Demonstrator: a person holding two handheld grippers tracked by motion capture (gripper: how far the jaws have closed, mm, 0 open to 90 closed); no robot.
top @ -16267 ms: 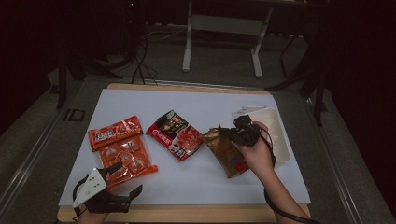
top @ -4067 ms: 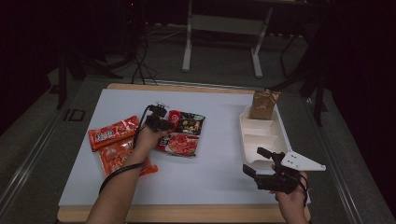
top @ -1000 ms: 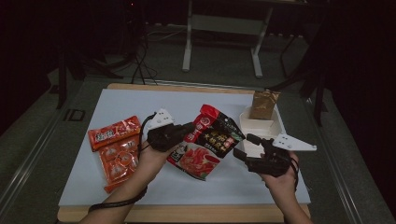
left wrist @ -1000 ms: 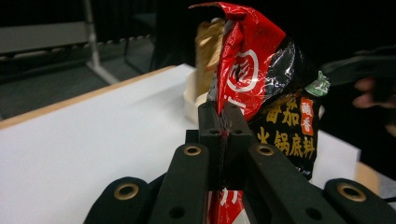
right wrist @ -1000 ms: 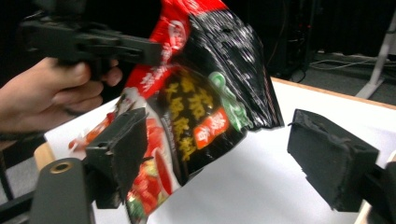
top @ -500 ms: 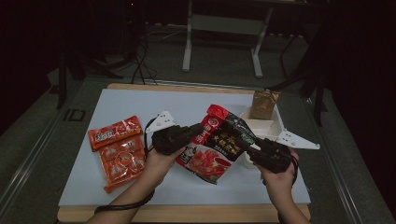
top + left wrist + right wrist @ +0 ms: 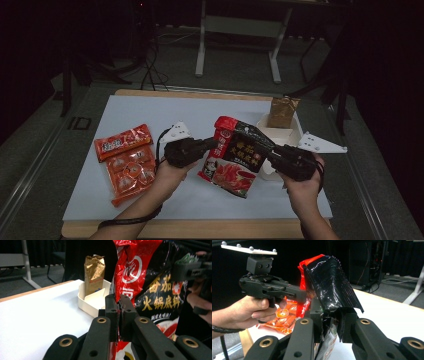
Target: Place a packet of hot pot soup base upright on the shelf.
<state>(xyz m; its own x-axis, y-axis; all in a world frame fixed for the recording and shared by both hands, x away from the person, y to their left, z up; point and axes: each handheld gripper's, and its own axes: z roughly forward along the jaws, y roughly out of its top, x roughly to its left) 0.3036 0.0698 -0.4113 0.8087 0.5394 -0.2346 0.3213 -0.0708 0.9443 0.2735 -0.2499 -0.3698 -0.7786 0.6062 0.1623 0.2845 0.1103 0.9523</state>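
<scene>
The white rectangular table top (image 7: pixel 165 112) carries everything, largest first. At its nine o'clock lie two orange plastic snack packs (image 7: pixel 127 160), side by side and touching, well clear of the grippers. At two o'clock sits a cream plastic divided tray (image 7: pixel 277 135), and a crumpled gold foil pouch (image 7: pixel 282 112) stands upright in its far compartment. The tray lies right behind the held bag, partly hidden by it.

The red-and-black glossy hotpot-base bag (image 7: pixel 237 155) hangs tilted above the table's centre, held between both grippers; whether its lower corner touches the table is hard to tell.

The left gripper (image 7: pixel 207 146) comes in from nine o'clock, its jaws pressed together on the bag's red edge. The right gripper (image 7: pixel 276 152) comes in from three o'clock; its jaws have just been closing and now pinch the bag's black folded edge, one pad slightly off the film in the right gripper view.
</scene>
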